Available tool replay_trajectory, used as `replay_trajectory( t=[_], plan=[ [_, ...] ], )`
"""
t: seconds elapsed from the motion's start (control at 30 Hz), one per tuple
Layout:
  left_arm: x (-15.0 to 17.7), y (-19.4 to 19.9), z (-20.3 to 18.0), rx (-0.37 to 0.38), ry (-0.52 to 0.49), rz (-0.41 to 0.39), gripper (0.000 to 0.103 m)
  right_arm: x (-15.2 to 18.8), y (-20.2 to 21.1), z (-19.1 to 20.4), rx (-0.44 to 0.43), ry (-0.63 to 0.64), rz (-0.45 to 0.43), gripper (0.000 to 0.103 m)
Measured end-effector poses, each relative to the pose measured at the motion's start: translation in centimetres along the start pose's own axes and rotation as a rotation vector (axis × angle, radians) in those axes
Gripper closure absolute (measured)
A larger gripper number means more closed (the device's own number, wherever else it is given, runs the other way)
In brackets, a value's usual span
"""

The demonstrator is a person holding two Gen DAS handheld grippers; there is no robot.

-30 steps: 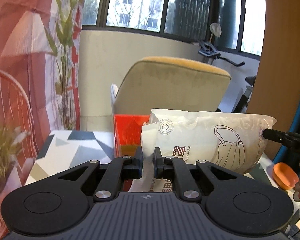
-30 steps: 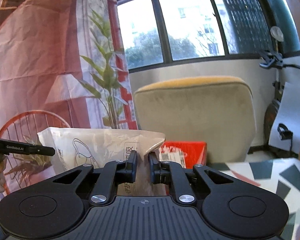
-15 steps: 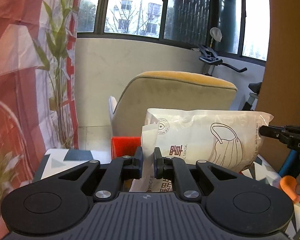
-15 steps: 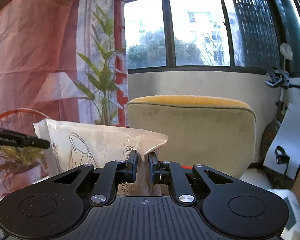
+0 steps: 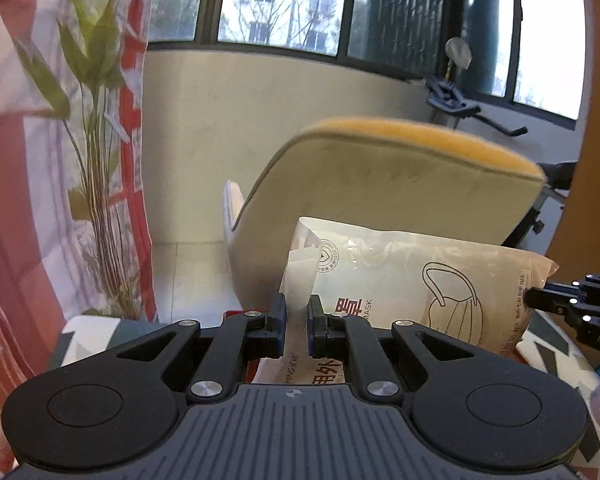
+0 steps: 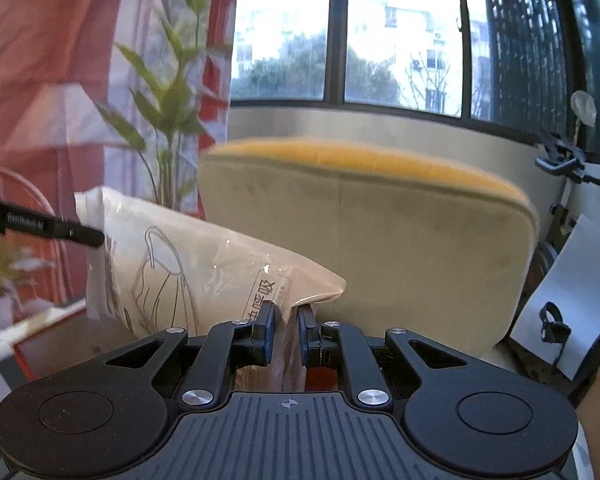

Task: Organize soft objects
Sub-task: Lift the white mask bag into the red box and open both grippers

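Now, step in hand: we are carrying the translucent white plastic bag of face masks [image 5: 412, 280] through the air between our two grippers, a carry step in organizing the soft objects.
Left gripper: our left black two-finger gripper [image 5: 296, 330] is clenched on one end of the mask bag, the blue-edged pads pinching the folded plastic flap.
Right gripper: our right black two-finger gripper [image 6: 286, 334] is clamped on the opposite end of the bag, the film bunched between its pads.
Bag's place: the bag hangs stretched between the two grips, in front of the beige upholstered armchair with the mustard-yellow top [image 5: 384, 184], its upper edge lying across the lower part of the chair back in both views.
Landmark surroundings: left of the armchair stand a tall green leafy plant [image 5: 96, 128] and a red-and-white patterned curtain [image 5: 4, 168]; the table with grey and white triangle print [image 5: 96, 332] shows low in the left view, nearer us than the chair.
Drop-off spot: we cannot tell it from these views; something red shows under the bag, too hidden to name.
Next move, as we judge it: keep both grips closed and the hands moving together so the soft bag neither sags nor tears, bring it over its resting place, lower it level, then let go with both.
Risk: thin film can slip out of a pinch if the hands drift apart.
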State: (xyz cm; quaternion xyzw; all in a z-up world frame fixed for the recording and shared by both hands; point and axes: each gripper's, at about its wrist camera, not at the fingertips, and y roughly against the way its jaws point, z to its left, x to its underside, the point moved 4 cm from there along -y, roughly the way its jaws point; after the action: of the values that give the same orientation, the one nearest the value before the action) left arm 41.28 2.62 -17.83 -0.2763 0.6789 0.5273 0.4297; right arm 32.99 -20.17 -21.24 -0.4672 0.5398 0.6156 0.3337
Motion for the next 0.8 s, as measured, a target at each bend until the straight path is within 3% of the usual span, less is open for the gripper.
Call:
replay_trajectory(
  t=[0.17,0.37,0.63,0.8],
  plan=[
    [1.2,-3.0,0.4,-0.014,-0.006,0.066,0.092,1.4,-4.1,-0.3,-0.004,0.004,0.051,0.092],
    [1.7,-4.8,0.3,-0.013,-0.057,0.104,0.092,1.8,-6.3,0.0,-0.008,0.036,0.078,0.092],
    [3.2,-6.5,0.9,-0.016,-0.085,0.219,0.091,2.7,-9.2,0.7,0.005,0.043,0.194,0.092],
    [3.8,-6.5,0.3,0.037,-0.113,0.261,0.091,3.1,-10.2,1.8,-0.004,0.09,0.265,0.092]
  ],
)
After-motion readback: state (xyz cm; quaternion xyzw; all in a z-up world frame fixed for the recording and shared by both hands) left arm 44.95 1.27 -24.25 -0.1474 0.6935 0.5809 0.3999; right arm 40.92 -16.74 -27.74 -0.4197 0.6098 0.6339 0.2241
